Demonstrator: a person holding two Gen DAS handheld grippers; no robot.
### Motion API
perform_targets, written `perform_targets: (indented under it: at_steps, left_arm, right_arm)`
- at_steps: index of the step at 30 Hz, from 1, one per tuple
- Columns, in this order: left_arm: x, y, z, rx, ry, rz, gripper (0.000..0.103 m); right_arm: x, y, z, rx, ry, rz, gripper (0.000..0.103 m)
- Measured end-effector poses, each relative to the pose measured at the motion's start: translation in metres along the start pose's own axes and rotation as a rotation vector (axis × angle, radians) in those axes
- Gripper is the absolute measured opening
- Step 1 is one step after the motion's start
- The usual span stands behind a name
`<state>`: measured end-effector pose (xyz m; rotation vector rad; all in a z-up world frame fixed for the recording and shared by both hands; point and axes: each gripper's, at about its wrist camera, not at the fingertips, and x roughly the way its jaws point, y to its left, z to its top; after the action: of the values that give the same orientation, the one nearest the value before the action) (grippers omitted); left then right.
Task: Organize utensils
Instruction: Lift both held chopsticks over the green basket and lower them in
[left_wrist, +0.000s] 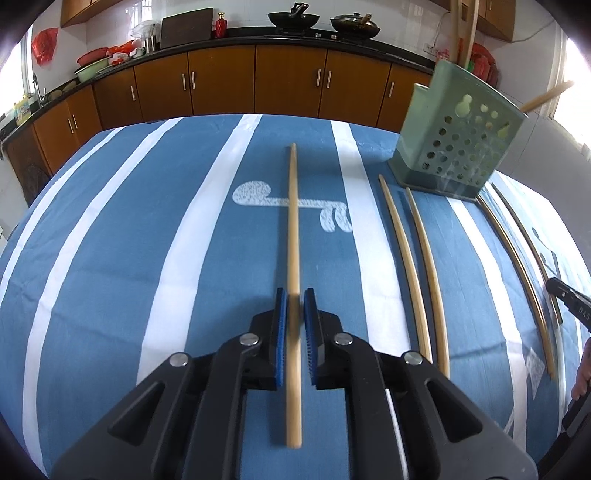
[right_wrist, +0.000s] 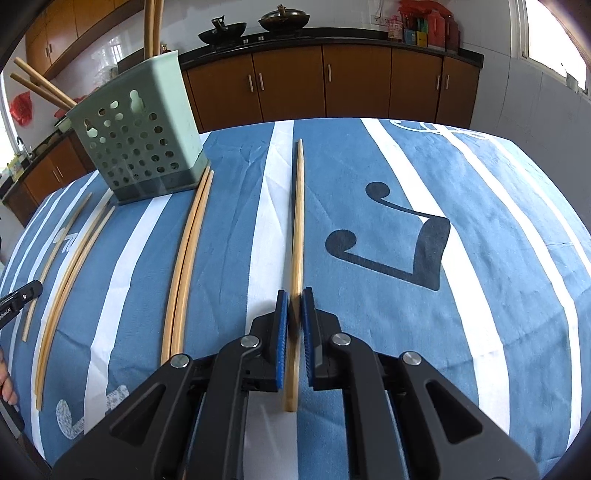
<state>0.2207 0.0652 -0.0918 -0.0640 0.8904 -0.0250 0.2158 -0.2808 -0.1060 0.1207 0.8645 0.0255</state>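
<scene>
A green perforated utensil holder (left_wrist: 458, 147) stands on the blue striped tablecloth, with several chopsticks sticking out of its top; it also shows in the right wrist view (right_wrist: 138, 142). My left gripper (left_wrist: 294, 293) straddles one wooden chopstick (left_wrist: 293, 221) that lies on the cloth; its jaws stand slightly apart on either side, touching unclear. My right gripper (right_wrist: 293, 293) straddles another chopstick (right_wrist: 297, 221) the same way. A pair of chopsticks (left_wrist: 417, 266) lies right of the left gripper, and another pair (right_wrist: 186, 266) lies left of the right gripper.
The table's blue and white cloth (left_wrist: 147, 240) covers the whole surface. More chopsticks lie at the far right of the left wrist view (left_wrist: 524, 266). Brown kitchen cabinets (left_wrist: 221, 85) and a counter with woks stand behind the table.
</scene>
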Motion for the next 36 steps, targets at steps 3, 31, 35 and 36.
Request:
perform_targets:
  at_steps: [3,31,35,36]
  left_arm:
    - [-0.004,-0.003,-0.005,0.016,0.002,0.004,0.011]
    - [-0.138,0.010,0.066,-0.114,-0.377,-0.108,0.008]
    - [-0.153,0.003,0.079,-0.094,-0.398,-0.126,0.008]
    - [-0.158,0.001,0.081,-0.087,-0.401,-0.132,0.008]
  right_arm:
    - [-0.001,0.000,0.000,0.000,-0.001,-0.001,0.008]
    - [-0.124,-0.018,0.061,0.099,-0.403,0.091,0.007]
    - [-0.131,-0.016,0.068,0.096,-0.413,0.104,0.007]
    - [-0.135,-0.015,0.072,0.094,-0.419,0.112,0.007]
